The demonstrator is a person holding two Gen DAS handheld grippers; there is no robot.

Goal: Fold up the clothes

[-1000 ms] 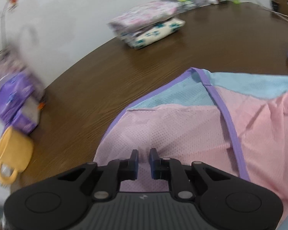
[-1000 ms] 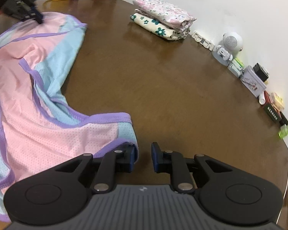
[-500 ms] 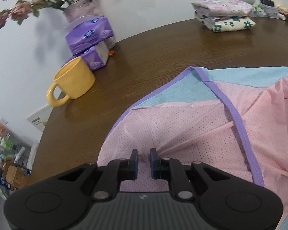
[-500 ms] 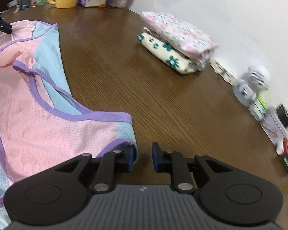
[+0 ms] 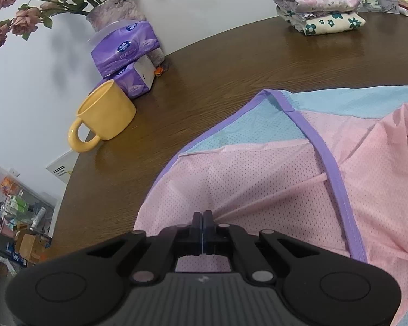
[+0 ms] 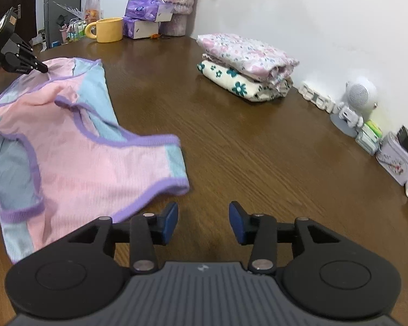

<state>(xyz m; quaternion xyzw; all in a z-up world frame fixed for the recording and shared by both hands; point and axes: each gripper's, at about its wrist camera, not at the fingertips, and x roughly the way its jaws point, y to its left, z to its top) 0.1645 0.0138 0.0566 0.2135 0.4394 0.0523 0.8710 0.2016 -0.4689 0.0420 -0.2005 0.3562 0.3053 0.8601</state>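
Brown tabletop (image 6: pixel 258 146) carries the pink-and-blue mesh vest (image 6: pixel 76 168), whose hem the left hand-held gripper (image 5: pixel 203 217) has just pinched tight, while the right hand-held gripper (image 6: pixel 202 221), empty beside the strap, is opening, likely a regrasp before folding.

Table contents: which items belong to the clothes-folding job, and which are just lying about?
Job: pink mesh vest; folded floral stack; left gripper shut on the vest; right gripper opening, nothing between its fingers.

Lying about: yellow mug; tissue packs; flower vase; astronaut figurine.
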